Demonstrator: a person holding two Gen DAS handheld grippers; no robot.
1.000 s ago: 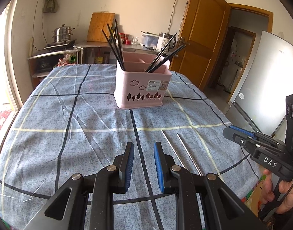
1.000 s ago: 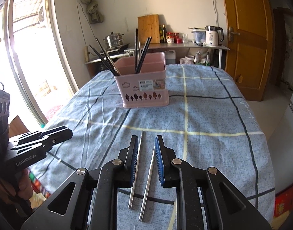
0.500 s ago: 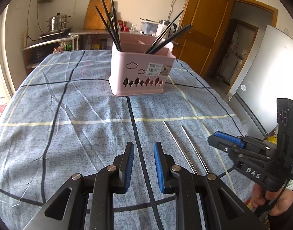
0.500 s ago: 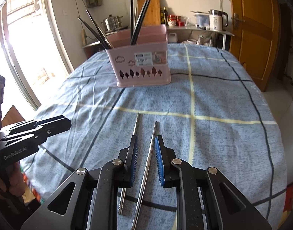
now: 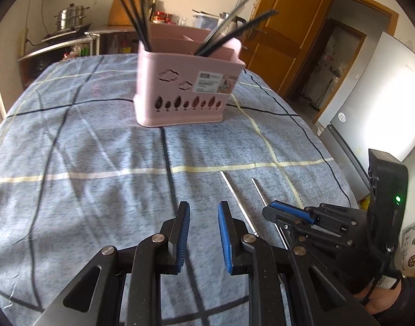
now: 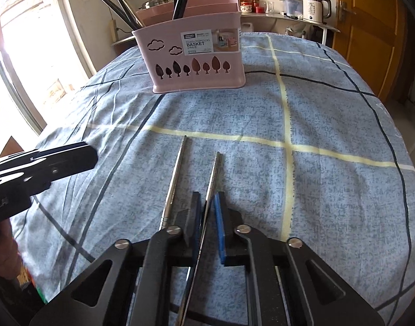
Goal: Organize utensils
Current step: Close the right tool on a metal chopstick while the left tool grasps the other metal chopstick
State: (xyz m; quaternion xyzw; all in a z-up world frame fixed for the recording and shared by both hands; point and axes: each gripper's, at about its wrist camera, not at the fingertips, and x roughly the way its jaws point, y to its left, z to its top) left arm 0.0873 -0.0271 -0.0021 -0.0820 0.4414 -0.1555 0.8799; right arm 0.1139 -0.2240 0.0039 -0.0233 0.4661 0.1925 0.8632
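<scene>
Two steel chopsticks lie side by side on the blue checked tablecloth [image 6: 329, 125], near the front edge of the table, with their thin ends pointing toward the far side. The right gripper [image 6: 207, 217] is low over the cloth and its two blue-padded fingers stand around the right chopstick [image 6: 213, 174]. The jaws are nearly closed on it, but a narrow gap on the right pad side is visible, so I cannot tell if the grip is already firm. The left chopstick [image 6: 174, 174] lies just beside, outside the left finger, and is not touched. The gripper is aligned along the stick, probably so that only one piece is taken and the other is not pushed away.

The left gripper [image 5: 203, 231] hovers above the cloth at the left of the two sticks. Its jaws are open and nothing is between them. It seems to wait for its turn.

The pink chopstick basket [image 6: 196, 54] stands farther on the table, well apart from both grippers. Several dark chopsticks [image 5: 131, 11] already lean in its compartments, so I judge the task is partly done and these two steel ones remain. The next move probably calls for lifting the held stick and carrying it to the basket.
</scene>
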